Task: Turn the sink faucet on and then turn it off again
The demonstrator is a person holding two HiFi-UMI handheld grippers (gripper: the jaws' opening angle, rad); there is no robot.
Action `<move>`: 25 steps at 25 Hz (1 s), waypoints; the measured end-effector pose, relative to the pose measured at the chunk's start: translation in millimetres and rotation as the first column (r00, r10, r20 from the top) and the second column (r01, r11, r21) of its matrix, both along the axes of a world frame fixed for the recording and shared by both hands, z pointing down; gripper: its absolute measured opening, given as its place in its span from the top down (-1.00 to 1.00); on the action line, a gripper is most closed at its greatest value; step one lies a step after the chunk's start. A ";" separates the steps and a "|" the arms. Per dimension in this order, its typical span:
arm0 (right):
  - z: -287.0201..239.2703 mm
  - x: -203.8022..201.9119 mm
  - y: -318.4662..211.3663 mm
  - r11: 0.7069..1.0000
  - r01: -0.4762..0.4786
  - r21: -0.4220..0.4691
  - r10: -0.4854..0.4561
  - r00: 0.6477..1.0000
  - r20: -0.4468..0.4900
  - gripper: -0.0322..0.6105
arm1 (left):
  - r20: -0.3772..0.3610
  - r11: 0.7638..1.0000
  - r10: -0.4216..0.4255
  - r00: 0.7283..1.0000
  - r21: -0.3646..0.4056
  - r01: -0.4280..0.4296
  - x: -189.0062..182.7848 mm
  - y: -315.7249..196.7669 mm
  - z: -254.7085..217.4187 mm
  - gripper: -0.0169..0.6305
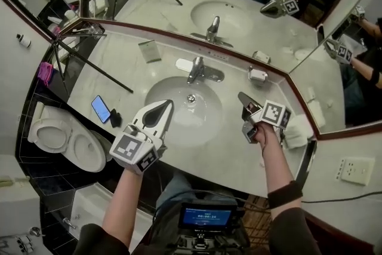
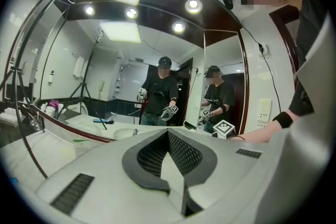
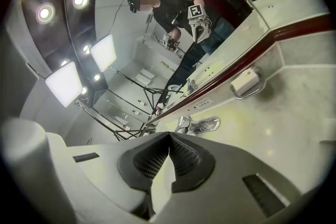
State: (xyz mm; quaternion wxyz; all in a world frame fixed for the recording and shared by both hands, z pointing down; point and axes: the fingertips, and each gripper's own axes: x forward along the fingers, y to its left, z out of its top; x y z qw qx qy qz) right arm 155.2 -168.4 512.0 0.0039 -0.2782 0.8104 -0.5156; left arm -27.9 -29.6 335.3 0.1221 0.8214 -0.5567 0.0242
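Grey rubber pads (image 2: 152, 157) meet tip to tip on the left gripper (image 1: 168, 104) and the right gripper (image 1: 241, 96) alike, both closed on nothing, held above the marble counter (image 1: 231, 151) toward either side of the basin (image 1: 156, 90). The chrome faucet (image 1: 197, 70) stands at the basin's back edge below the mirror (image 1: 179, 15), clear of both. I'd lift its lever with the right's closed tip, gently, then press it fully down.

A bathroom: marble counter (image 1: 239, 146) with sink (image 1: 179, 109), faucet (image 1: 196, 69), corner mirrors (image 1: 250, 9), toilet (image 1: 65, 139)
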 end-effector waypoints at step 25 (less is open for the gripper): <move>-8.8 239.7 83.5 0.940 -0.339 0.028 0.340 0.940 -0.036 0.90 | 0.038 0.999 0.019 0.999 0.033 -0.020 37.4 11.1 -1.1 0.95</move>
